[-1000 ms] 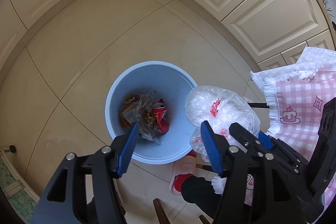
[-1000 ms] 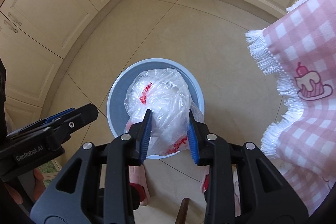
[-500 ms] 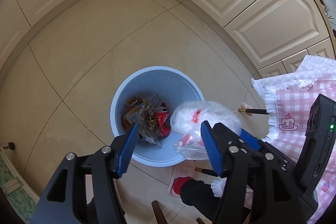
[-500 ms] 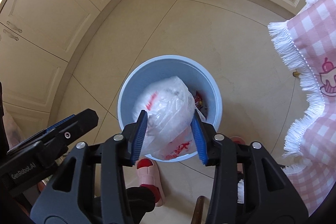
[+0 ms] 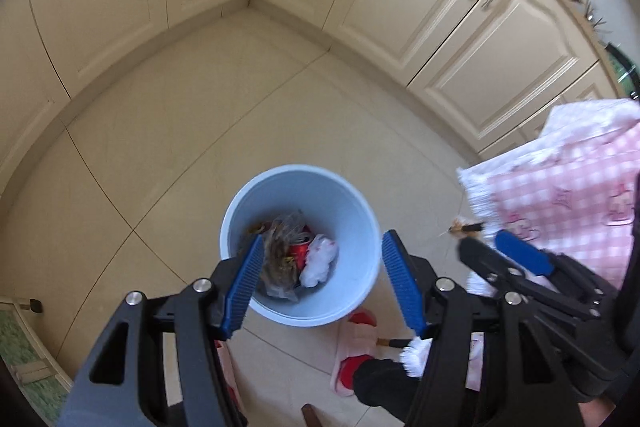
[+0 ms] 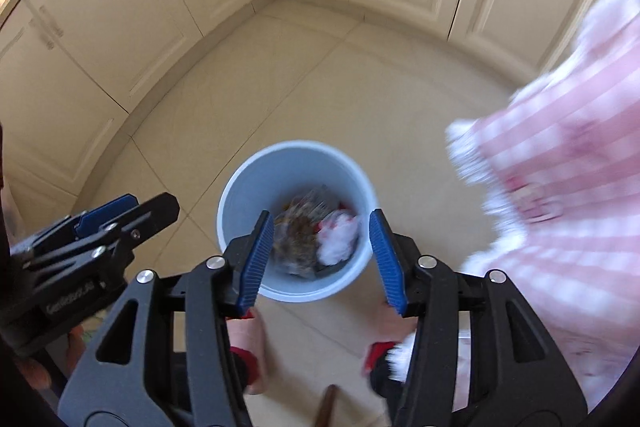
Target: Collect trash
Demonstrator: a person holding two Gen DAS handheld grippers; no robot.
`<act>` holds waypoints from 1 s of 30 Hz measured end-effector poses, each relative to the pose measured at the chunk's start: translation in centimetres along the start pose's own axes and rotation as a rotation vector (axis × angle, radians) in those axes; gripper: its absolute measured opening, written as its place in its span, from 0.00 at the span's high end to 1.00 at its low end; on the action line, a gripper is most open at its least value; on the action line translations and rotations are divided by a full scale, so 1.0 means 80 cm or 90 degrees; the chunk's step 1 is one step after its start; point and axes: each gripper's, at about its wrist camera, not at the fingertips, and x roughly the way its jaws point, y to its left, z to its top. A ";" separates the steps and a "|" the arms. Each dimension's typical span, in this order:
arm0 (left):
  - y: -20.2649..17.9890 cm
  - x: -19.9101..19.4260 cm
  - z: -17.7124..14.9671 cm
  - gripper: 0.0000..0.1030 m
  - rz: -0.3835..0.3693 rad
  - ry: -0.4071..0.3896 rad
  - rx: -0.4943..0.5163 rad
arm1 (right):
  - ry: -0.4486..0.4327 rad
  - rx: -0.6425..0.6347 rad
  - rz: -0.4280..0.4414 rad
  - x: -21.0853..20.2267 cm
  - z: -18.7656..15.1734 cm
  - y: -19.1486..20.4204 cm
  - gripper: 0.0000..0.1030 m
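Both my grippers, left [image 5: 322, 281] and right [image 6: 321, 259], hang empty over the blue bin [image 5: 362, 291]; my right jaws have just been opening. The crumpled plastic bag [image 6: 338, 237] lies inside it, its long axis unclear.

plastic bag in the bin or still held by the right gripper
In the bin. The plastic bag lies crumpled inside the blue bin beside a red can; the right gripper is open, with nothing between its jaws.

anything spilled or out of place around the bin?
No spill: the plastic bag sits inside the blue bin with the other trash. One stray: a small dark stick-like item on the floor by the pink tablecloth.
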 end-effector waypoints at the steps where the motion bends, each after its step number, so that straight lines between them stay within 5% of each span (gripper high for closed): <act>1: -0.004 -0.015 -0.001 0.41 0.000 -0.013 0.000 | -0.011 -0.009 -0.005 -0.013 0.000 0.000 0.50; 12: -0.108 -0.197 -0.063 0.35 -0.048 -0.141 0.098 | -0.212 -0.073 -0.035 -0.265 -0.063 -0.001 0.39; 20: -0.199 -0.351 -0.113 0.27 -0.051 -0.292 0.192 | -0.365 -0.060 -0.079 -0.435 -0.140 -0.028 0.29; 30: -0.279 -0.495 -0.192 0.15 -0.046 -0.410 0.270 | -0.507 -0.040 -0.127 -0.580 -0.220 -0.054 0.17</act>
